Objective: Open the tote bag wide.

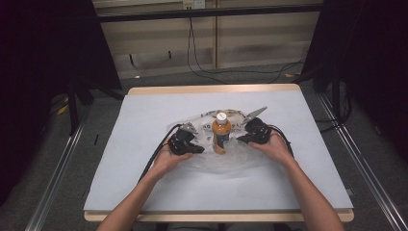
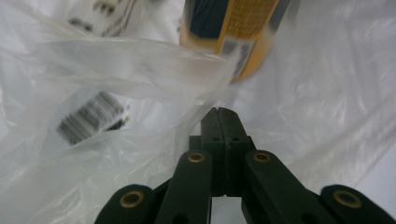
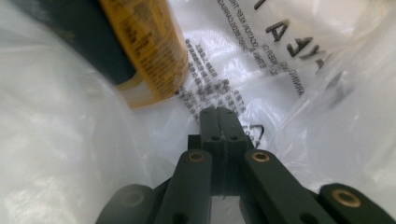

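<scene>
High view: orange bottle (image 1: 221, 133) upright at table (image 1: 144, 115) centre, on clear plastic bag (image 1: 216, 161), between left gripper (image 1: 198, 149) and right gripper (image 1: 239, 139). Left gripper view: jaws pressed together, pinching bag film; barcode label (image 2: 91, 116) visible. Right gripper view: jaws pressed together on printed film. Bare table surface all round bag; edges well apart

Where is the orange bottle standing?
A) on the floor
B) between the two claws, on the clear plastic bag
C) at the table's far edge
B: the orange bottle stands upright on the clear plastic bag, with the left claw and right claw either side.
</scene>
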Action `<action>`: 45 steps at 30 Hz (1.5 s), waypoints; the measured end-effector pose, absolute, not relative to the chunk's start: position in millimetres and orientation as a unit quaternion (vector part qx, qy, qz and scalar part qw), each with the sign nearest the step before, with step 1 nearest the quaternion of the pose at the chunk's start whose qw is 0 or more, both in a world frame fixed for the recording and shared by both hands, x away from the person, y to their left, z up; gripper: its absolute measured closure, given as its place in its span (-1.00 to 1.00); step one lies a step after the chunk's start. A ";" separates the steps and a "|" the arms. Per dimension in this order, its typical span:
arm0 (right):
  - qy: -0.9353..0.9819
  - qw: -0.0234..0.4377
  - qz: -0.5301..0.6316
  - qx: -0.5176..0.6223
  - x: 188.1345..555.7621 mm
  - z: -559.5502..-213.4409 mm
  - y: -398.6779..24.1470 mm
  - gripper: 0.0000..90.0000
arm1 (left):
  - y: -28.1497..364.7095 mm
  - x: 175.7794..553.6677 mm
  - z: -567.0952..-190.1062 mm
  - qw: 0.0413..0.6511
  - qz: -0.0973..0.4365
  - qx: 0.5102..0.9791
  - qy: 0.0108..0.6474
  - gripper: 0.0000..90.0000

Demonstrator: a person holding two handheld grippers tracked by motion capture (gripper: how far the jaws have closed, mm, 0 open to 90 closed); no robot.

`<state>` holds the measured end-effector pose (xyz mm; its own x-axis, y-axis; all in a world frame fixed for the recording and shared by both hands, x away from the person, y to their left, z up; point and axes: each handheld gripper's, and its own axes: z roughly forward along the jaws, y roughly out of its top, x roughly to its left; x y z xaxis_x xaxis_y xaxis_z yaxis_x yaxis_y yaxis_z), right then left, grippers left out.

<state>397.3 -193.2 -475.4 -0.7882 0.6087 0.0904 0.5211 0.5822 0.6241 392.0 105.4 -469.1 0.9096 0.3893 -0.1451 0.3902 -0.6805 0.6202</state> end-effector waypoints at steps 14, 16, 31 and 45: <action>0.872 0.084 0.361 0.319 367.6 -469.9 -214.2 1.00 | 108.4 370.0 -462.6 0.371 0.001 0.909 0.190 1.00; 0.859 0.096 0.381 0.328 367.6 -466.1 -215.9 1.00 | 111.8 370.3 -457.5 0.406 0.006 0.895 0.187 1.00; 0.760 0.139 0.524 0.357 329.3 -431.2 -245.3 0.75 | 151.8 338.5 -428.1 0.522 0.052 0.831 0.187 0.90; 0.715 0.218 0.544 0.381 271.7 -423.8 -257.0 -0.98 | 192.4 307.4 -427.7 0.560 0.124 0.784 0.237 -0.52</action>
